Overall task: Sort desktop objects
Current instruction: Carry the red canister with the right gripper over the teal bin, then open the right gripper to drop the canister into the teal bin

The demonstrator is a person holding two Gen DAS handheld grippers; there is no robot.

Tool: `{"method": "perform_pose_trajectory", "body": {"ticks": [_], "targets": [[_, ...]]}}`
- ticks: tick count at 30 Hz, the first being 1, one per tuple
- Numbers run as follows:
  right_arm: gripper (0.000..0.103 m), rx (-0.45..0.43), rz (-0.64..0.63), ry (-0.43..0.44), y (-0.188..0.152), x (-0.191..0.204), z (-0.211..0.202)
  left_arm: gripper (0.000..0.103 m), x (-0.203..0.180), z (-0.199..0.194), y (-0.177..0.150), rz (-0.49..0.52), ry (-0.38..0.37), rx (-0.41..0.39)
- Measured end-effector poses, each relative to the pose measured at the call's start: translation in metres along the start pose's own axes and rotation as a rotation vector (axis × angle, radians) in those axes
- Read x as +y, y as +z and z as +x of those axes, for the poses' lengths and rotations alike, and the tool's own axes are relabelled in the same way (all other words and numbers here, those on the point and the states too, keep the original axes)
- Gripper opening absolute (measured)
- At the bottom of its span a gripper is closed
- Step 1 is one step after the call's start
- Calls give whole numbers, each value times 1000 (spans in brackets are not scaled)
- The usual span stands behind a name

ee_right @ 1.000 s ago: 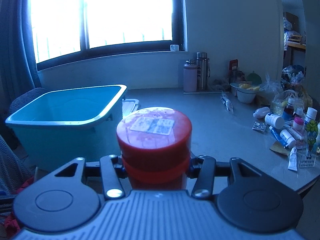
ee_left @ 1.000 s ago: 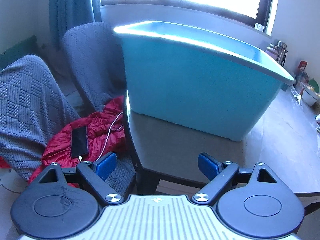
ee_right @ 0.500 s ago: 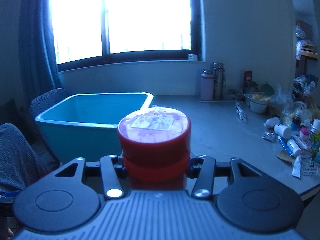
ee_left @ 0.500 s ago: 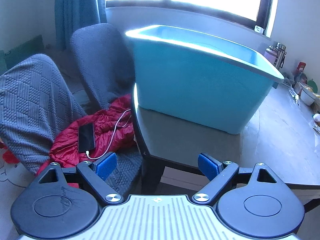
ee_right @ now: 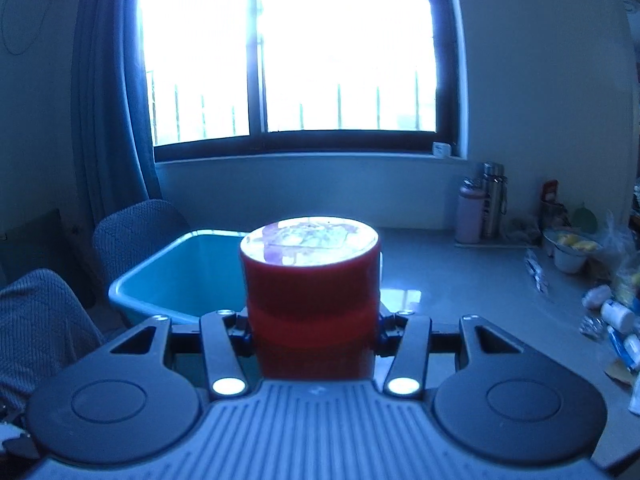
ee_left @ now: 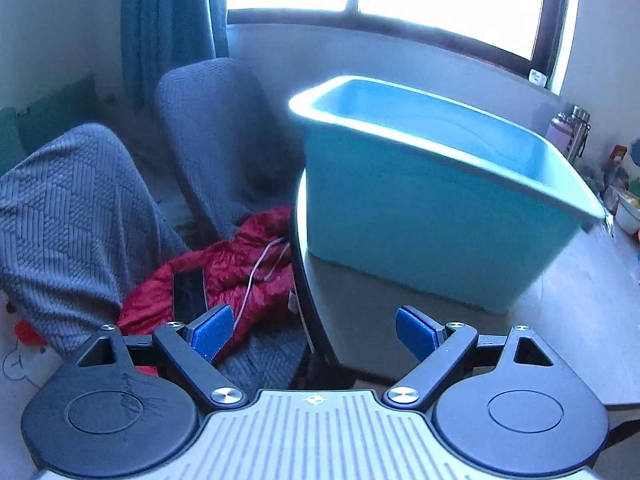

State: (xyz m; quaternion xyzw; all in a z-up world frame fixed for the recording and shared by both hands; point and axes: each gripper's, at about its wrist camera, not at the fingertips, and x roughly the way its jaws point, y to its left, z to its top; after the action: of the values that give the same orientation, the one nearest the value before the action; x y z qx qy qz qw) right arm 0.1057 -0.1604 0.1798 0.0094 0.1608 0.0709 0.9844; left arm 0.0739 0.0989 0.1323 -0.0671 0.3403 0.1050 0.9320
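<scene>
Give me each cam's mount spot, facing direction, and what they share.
Left wrist: sits on the left tool, angled down over the table edge at the teal tub and chairs; open blue pads show, nothing between.
Right wrist: sits on the right tool, facing the window across the table; its fingers clamp a red jar.
Shared: tub, chairs, table, window, flasks.
</scene>
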Motion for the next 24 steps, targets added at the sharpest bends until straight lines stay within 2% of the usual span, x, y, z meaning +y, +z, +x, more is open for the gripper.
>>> {"method": "perform_pose_trajectory", "body": {"ticks": [5, 13, 20, 24], "targets": [[51, -9, -10, 2, 18, 13, 33, 90, 9, 23, 22, -9, -15, 16], [51, 22, 15, -25, 26, 29, 83, 90, 18, 55, 47, 46, -70, 46], [51, 83, 6, -57, 19, 44, 122, 90, 23, 78, 52, 78, -105, 81], [51, 92, -11, -80, 17, 50, 130, 90, 28, 86, 54, 90, -120, 96]]}}
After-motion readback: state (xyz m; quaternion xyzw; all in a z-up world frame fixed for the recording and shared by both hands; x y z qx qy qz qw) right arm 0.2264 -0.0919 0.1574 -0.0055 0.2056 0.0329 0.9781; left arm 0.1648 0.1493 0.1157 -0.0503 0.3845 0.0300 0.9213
